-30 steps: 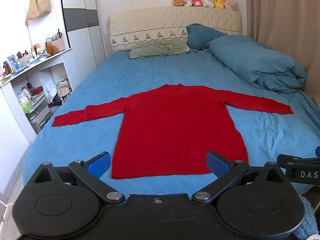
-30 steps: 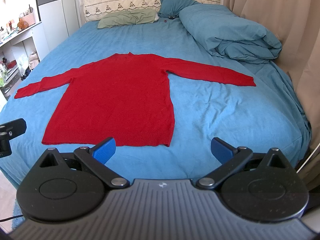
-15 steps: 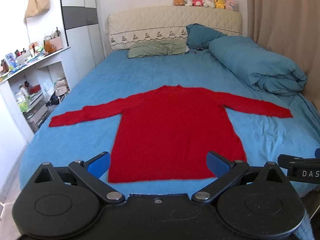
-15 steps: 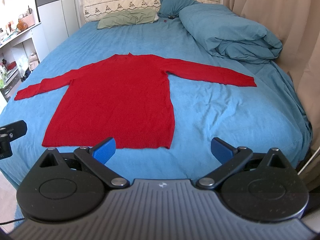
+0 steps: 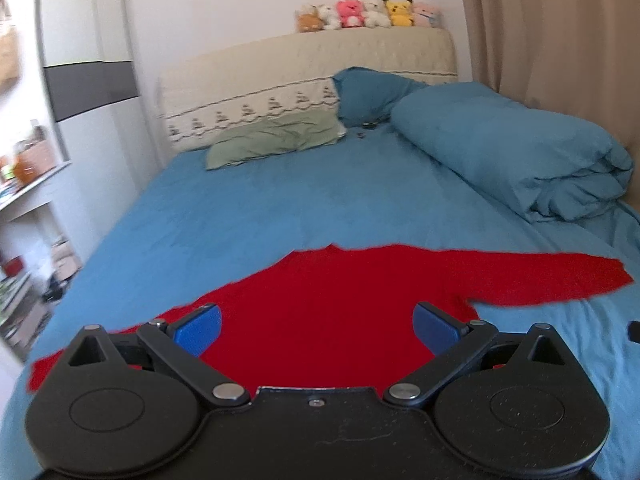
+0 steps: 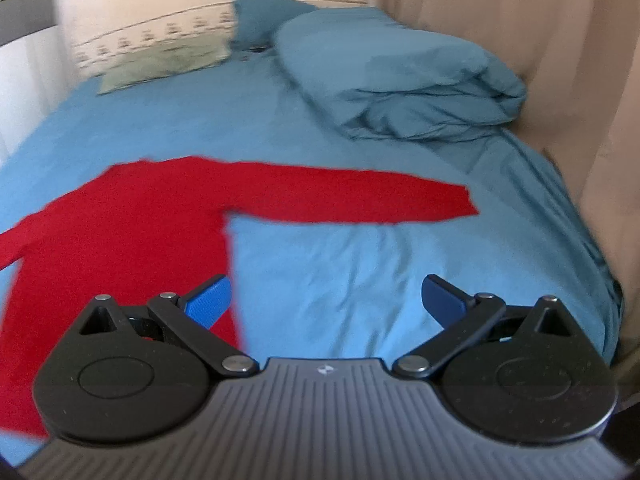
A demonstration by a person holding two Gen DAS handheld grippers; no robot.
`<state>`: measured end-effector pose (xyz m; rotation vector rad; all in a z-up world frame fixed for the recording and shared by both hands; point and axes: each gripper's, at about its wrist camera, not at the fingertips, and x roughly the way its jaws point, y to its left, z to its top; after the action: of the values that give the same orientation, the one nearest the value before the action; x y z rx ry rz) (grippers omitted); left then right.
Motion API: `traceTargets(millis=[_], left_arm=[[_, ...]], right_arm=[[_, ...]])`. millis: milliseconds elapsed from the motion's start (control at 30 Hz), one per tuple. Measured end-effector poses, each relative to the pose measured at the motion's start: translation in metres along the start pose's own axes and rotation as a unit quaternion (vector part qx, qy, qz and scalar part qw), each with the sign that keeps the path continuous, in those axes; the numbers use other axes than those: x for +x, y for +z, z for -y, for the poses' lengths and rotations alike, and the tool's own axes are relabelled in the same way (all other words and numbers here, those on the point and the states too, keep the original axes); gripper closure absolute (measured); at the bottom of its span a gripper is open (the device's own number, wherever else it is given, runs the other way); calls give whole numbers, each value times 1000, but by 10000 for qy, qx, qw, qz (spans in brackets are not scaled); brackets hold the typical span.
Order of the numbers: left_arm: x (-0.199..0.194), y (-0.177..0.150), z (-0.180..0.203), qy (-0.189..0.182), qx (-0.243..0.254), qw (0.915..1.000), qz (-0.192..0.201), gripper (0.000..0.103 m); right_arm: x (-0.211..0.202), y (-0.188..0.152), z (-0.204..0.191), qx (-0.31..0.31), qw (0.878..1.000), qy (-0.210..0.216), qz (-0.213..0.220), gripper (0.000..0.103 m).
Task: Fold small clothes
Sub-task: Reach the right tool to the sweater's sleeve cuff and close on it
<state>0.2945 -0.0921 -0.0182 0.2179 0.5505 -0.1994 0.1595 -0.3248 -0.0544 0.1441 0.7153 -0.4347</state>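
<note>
A red long-sleeved sweater [image 5: 332,300] lies flat on the blue bed, sleeves spread out to both sides. It also shows in the right wrist view [image 6: 132,216], with its right sleeve [image 6: 360,200] stretched across the sheet. My left gripper [image 5: 316,326] is open and empty above the sweater's body. My right gripper [image 6: 326,298] is open and empty above the sheet just right of the sweater's side edge, below the right sleeve. The sweater's lower hem is hidden behind the grippers.
A rolled blue duvet [image 5: 512,160] lies at the bed's far right, also in the right wrist view [image 6: 400,76]. A green pillow [image 5: 276,140] and a headboard [image 5: 304,76] with plush toys [image 5: 368,14] are at the back. Shelves [image 5: 24,216] stand left, curtains [image 6: 560,60] right.
Both grippers have moved forward over the bed and closer to the sweater; the hem has dropped out of sight behind them. Both stay open. The sweater has not moved.
</note>
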Motion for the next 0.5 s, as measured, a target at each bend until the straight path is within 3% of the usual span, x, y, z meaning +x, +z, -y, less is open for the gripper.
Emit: traceTargets(millis=[167,400,500], left_arm=[[101,25,23,-197,198,9995,-144,0],[211,44,39,-513,-657,9904,-1104,0],[256,41,57,-405,-580,9841,-1628,1]], right_arm=[[88,29,33,585,9981,-185,23,0],[182,56,76,1240,9908,-503,-215,0],[219,56,95,1645,9830,-703,-423,0]])
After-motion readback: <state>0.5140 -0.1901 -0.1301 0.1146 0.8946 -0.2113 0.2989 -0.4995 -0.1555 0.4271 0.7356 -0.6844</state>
